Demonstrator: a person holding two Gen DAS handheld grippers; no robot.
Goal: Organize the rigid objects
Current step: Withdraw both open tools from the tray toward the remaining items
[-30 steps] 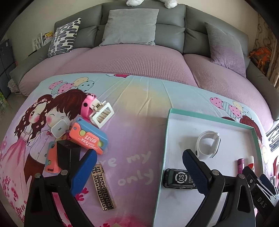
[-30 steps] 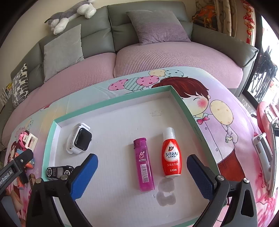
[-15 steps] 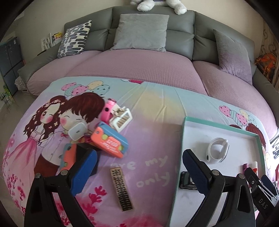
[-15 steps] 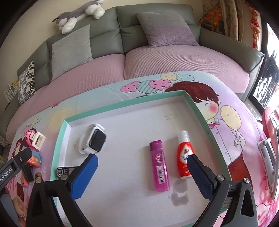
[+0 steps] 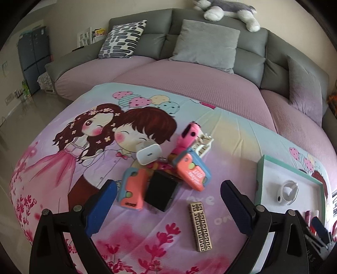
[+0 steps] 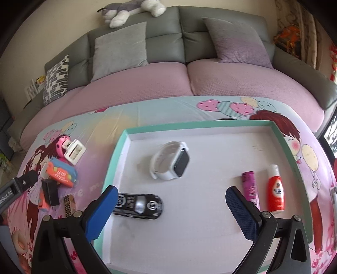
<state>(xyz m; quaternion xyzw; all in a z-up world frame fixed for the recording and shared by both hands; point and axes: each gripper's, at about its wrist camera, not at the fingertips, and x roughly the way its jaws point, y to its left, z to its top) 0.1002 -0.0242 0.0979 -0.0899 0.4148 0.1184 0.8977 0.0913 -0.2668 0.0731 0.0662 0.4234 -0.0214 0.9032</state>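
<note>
Since a second ago the left gripper has swung off the tray toward the clutter at frame centre — jaws wide, empty. The right gripper, equally spread and empty, hovers over the toy car. Risk: the overlapping pile, perhaps leaning, could scatter if nudged.

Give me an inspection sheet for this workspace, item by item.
Surface: cartoon-print cloth over a table.
Job's things: in the tray, white smartwatch, black toy car, purple lighter, red bottle.
Clutter: pile left of the tray with white charger, black adapter, gold patterned lighter.
Grippers: left tool and right tool both open, empty.
Cables: nothing seen.
Surroundings: grey sofa, plush toy.
</note>
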